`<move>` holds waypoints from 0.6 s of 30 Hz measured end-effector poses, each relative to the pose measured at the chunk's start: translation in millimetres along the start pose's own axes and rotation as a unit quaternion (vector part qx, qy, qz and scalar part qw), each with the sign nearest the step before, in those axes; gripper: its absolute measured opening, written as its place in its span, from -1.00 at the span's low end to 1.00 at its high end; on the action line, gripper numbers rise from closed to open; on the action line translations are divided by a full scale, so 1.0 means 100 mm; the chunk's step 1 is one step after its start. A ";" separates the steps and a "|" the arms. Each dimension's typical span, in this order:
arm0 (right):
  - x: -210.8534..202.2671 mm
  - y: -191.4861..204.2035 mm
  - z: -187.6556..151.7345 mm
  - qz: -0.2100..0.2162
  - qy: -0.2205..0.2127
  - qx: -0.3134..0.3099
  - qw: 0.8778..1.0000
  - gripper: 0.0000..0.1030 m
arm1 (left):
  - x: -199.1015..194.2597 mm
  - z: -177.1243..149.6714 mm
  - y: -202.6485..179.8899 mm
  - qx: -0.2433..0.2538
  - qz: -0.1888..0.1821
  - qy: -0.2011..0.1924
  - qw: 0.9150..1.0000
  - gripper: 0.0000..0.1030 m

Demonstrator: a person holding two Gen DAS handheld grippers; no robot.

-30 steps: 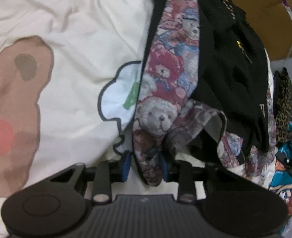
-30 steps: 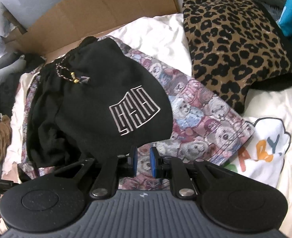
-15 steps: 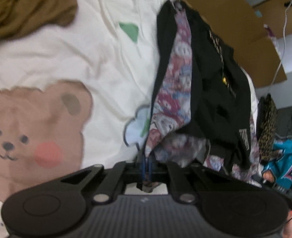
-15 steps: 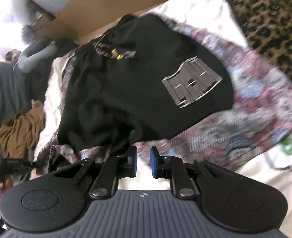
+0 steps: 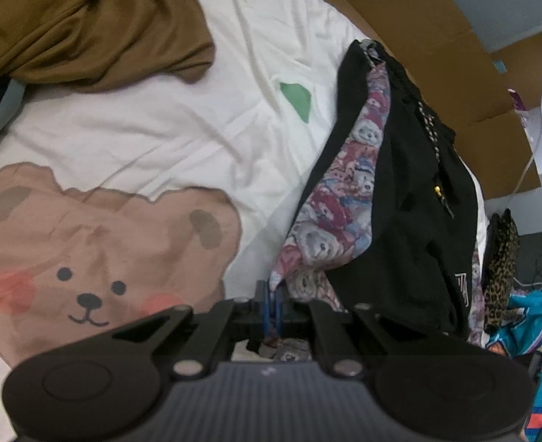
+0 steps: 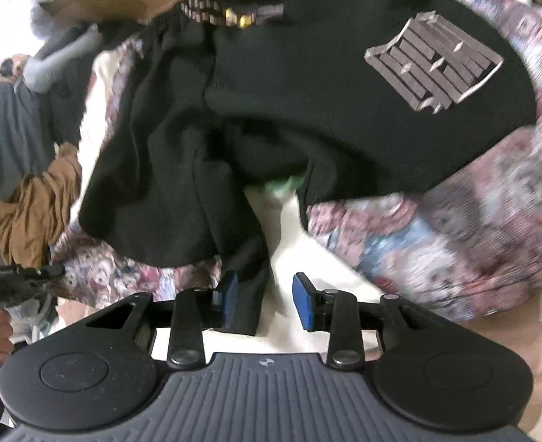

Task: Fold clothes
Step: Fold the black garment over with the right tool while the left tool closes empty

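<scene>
A teddy-bear print garment point(image 5: 344, 202) lies on the white bear-print sheet point(image 5: 123, 129), with black shorts point(image 5: 411, 221) on top of it. My left gripper point(image 5: 272, 304) is shut on a corner of the print garment and holds it raised off the sheet. In the right wrist view the black shorts point(image 6: 308, 92), with a grey logo and a drawstring, cover the print garment point(image 6: 473, 239). My right gripper point(image 6: 265, 296) hangs low over the shorts' near hem and its jaws are opening. A black fold lies between them beside the left pad, and the pads do not press on it.
A brown garment point(image 5: 87, 18) is heaped at the sheet's far left. Cardboard point(image 5: 436, 37) lines the far side, and a leopard-print cushion point(image 5: 499, 258) stands at the right. In the right wrist view a hand holds the other gripper point(image 6: 6, 287) at the left edge.
My left gripper closed on the print garment's corner and lifted it. My right gripper dropped towards the shorts' near hem and its jaws spread apart.
</scene>
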State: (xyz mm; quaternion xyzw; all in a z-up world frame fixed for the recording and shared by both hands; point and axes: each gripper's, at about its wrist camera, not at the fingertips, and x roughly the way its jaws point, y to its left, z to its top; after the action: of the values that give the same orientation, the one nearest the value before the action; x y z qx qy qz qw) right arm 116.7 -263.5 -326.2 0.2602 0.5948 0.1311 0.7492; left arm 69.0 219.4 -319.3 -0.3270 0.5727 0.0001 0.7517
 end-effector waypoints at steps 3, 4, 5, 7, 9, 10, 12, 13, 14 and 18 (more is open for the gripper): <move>0.15 0.02 -0.04 0.002 0.019 0.009 1.000 -0.28 | 0.05 0.03 0.06 -0.006 -0.002 0.007 1.000 -0.94; 0.18 0.03 -0.05 0.007 0.023 0.011 1.000 -0.28 | 0.06 0.04 0.08 -0.009 -0.002 0.009 1.000 -0.94; 0.21 0.05 -0.06 0.012 0.028 0.012 0.999 -0.28 | 0.02 0.07 0.15 -0.010 -0.002 0.012 1.000 -0.94; 0.27 0.07 -0.08 0.019 0.037 0.012 0.999 -0.37 | 0.00 0.09 0.19 -0.008 -0.001 0.014 1.000 -0.94; 0.29 0.09 -0.09 0.015 0.041 0.009 0.999 -0.86 | -0.09 0.07 0.25 -0.003 -0.002 0.012 1.000 -0.94; 0.28 0.10 -0.09 0.012 0.041 0.008 0.999 -0.92 | -0.12 0.05 0.24 0.000 -0.003 0.011 1.000 -0.94; 0.22 0.13 -0.10 0.016 0.038 0.002 0.999 -0.96 | -0.25 -0.01 0.30 0.005 -0.004 0.008 1.000 -0.94; 0.20 0.15 -0.11 0.018 0.036 -0.001 0.999 -0.97 | -0.27 -0.02 0.29 0.006 -0.005 0.007 1.000 -0.94; 0.16 0.18 -0.12 0.020 0.037 -0.007 0.999 -0.97 | -0.30 -0.02 0.29 0.007 -0.006 0.007 1.000 -0.94; -0.01 0.30 -0.17 0.034 0.041 -0.028 0.998 -0.97 | -0.21 0.02 0.09 0.011 -0.015 0.002 1.000 -0.94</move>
State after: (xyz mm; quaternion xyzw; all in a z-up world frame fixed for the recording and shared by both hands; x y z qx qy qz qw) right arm 103.2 -234.9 -312.1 0.2535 0.6121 0.1839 0.7261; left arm 60.5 235.2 -305.4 -0.3268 0.5691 -0.0178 0.7543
